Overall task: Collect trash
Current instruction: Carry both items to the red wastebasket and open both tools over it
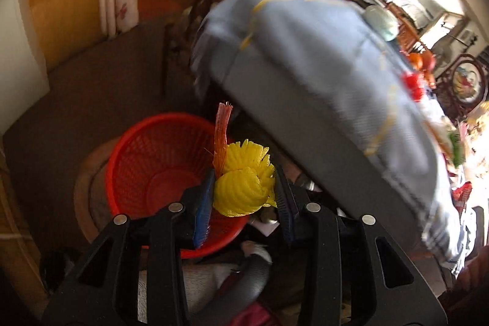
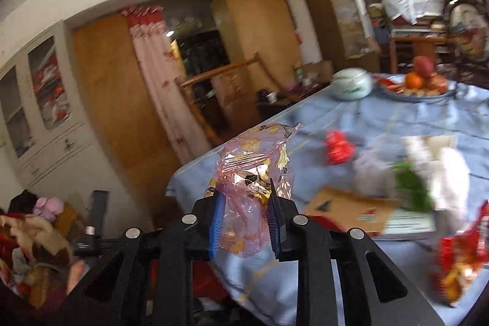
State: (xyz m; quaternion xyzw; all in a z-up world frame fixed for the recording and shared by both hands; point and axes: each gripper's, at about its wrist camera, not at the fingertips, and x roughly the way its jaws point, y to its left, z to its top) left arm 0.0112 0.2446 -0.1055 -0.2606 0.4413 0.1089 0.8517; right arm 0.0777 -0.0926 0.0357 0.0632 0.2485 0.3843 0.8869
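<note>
Gripping yellow wad (image 1: 241, 188) | pink wrapper (image 2: 253, 188) | tabletop litter (image 2: 397, 173) blurred

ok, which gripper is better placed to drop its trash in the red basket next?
Left. The left gripper holds the yellow foam net right at the red mesh basket. The right gripper holds its pink printed wrapper over the blue tablecloth; no basket in its view.

Basket (image 1: 159, 167) below table (image 1: 321, 75) edge
</note>
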